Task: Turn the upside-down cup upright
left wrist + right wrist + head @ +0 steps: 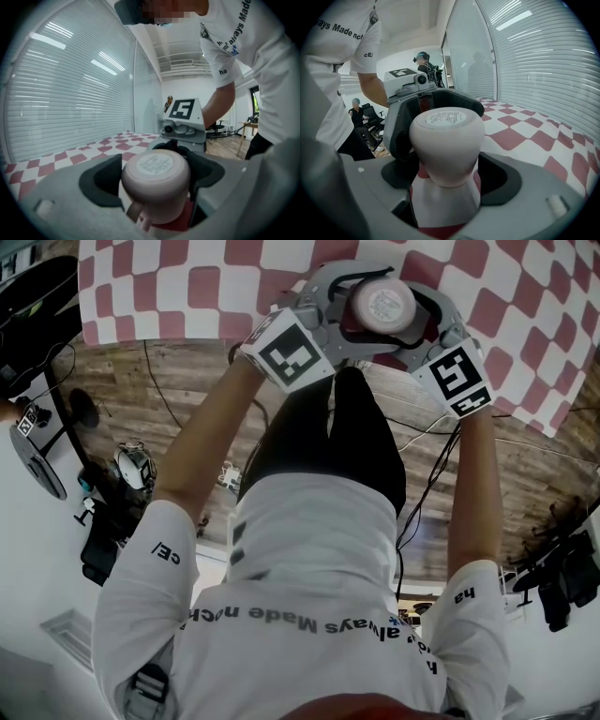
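L gripper [157, 164]: jaws were spread wide w/ upside-down cup [382, 304] btwn them, handle twd its camera, no clear pinch. Cup stood on checked cloth [187, 287]. R gripper [447, 140], facing it, was also spread round the cup's waist, gaps both sides.

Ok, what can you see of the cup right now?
The cup is pale pink, matte, ceramic-looking. It stands upside down on the checked cloth, flat base up with a round white label, handle low on its side. It sits between the open jaws of the left gripper and right gripper; whether either touches it is unclear.
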`<state>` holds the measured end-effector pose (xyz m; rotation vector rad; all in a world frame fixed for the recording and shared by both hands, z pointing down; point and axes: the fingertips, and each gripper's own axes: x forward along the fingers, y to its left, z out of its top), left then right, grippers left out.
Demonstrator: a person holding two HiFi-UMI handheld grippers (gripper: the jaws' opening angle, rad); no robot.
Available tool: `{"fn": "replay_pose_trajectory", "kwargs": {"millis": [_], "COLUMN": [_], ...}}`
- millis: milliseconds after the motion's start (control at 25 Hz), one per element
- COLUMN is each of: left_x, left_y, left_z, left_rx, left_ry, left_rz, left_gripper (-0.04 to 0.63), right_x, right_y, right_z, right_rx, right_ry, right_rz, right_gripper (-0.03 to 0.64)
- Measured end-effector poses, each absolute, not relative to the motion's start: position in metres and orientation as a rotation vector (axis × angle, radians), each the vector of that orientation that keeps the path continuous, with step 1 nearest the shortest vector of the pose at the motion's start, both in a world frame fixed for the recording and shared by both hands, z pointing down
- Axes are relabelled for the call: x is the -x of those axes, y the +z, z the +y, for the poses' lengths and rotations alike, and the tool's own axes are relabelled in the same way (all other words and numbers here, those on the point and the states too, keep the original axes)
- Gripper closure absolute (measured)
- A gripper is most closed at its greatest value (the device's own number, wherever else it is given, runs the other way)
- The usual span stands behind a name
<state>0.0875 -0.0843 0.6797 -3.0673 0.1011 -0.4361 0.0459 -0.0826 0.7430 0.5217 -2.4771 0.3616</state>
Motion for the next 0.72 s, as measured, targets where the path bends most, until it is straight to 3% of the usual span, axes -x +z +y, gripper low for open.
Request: {"fn": "replay_pose_trajectory", "kwargs": {"millis": [720], "left_x": [-0.076], "left_y": [0.659], "left_z": [-0.075], "left_rx": [3.024], "left_ry": [-0.491], "left_rz": [0.206], "left_gripper": [0.149], "right_x": [-0.068], "right_y": [0.724], "right_z": [-0.072], "right_rx": [-0.593], "right_ry": [0.316], "right_rz": [-2.390], "right_gripper": [0.219]}}
